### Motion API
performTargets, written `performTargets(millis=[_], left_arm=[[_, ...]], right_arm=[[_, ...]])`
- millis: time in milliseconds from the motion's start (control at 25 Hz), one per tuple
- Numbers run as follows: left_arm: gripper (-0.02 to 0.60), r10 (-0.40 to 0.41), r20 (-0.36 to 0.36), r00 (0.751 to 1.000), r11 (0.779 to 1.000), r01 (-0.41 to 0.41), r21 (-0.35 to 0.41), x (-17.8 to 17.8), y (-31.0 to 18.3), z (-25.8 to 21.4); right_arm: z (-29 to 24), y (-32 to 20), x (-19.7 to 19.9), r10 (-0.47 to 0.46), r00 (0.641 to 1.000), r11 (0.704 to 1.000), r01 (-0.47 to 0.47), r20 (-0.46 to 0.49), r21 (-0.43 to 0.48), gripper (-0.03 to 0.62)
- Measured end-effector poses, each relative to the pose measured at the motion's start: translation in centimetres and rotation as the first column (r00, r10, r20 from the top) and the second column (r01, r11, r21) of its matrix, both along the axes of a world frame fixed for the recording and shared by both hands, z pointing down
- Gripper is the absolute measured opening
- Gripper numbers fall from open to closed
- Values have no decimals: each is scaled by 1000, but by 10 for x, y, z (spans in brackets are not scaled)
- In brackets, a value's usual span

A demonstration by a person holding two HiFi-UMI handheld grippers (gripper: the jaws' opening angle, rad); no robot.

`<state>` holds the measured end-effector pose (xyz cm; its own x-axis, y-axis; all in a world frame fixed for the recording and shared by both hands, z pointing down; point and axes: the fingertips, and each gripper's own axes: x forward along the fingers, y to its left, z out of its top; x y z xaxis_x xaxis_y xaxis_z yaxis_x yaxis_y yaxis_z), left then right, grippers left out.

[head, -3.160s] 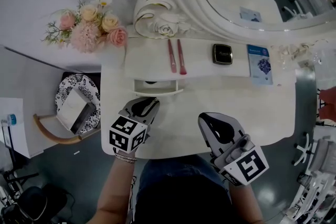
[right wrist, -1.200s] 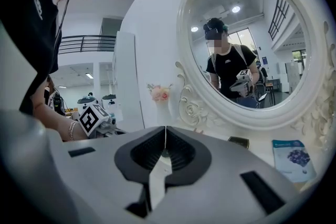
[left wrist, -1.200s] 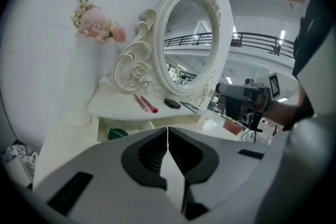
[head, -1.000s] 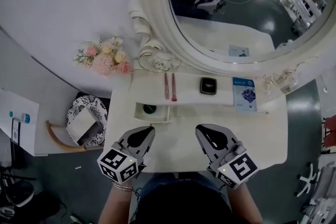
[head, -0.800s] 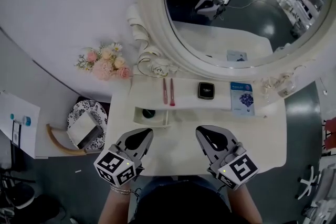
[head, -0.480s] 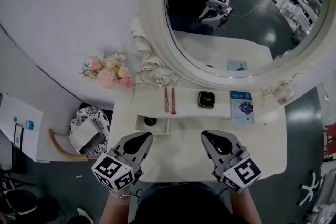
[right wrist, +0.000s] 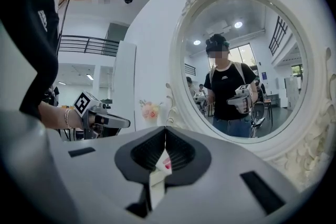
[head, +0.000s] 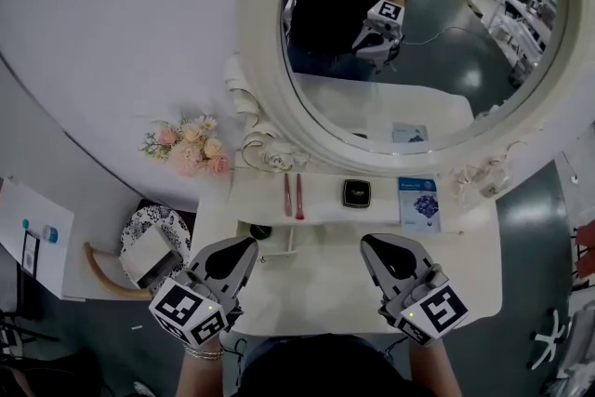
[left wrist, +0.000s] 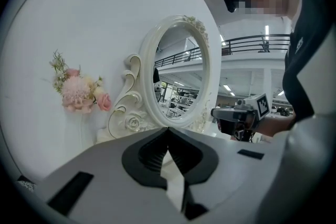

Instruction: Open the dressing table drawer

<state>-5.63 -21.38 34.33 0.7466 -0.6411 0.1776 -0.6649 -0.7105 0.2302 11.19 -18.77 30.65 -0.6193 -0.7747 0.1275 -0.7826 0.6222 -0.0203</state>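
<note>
Dressing table (head: 316,285) seen from above, small drawer (head: 274,239) shown part-open just under the mirror's (head: 418,60) lower-left rim.

Both grippers are held below the mirror: L gripper (head: 247,243) under its left edge, R gripper (head: 369,241) under its centre. Each pair of jaws is pressed fully together w/ nothing gripped. The drawer is judged light, rigid, prob. painted wood; easy sliding is expected, w/ jamming if tugged off-centre. It is best taken at the front lip or knob, mid-width. A dark round item (head: 260,231) is seen inside, not identifiable. The knob cannot be made out. The drawer's left end is overlapped by the L gripper's tips in the head view, so contact can't be judged. In both gripper views the drawer is blocked by the grippers' own bodies.
</note>
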Motion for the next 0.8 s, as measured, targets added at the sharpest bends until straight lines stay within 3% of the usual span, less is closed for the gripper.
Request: performTargets(millis=[600, 800], left_arm=[[17, -19, 36, 999, 997, 16, 71, 0, -15, -22], [17, -18, -7, 1000, 997, 19, 71, 0, -16, -29]], right_arm=[[-28, -2, 23, 81, 995, 995, -77, -50, 68, 17], [-37, -3, 22, 84, 994, 993, -77, -71, 92, 18]])
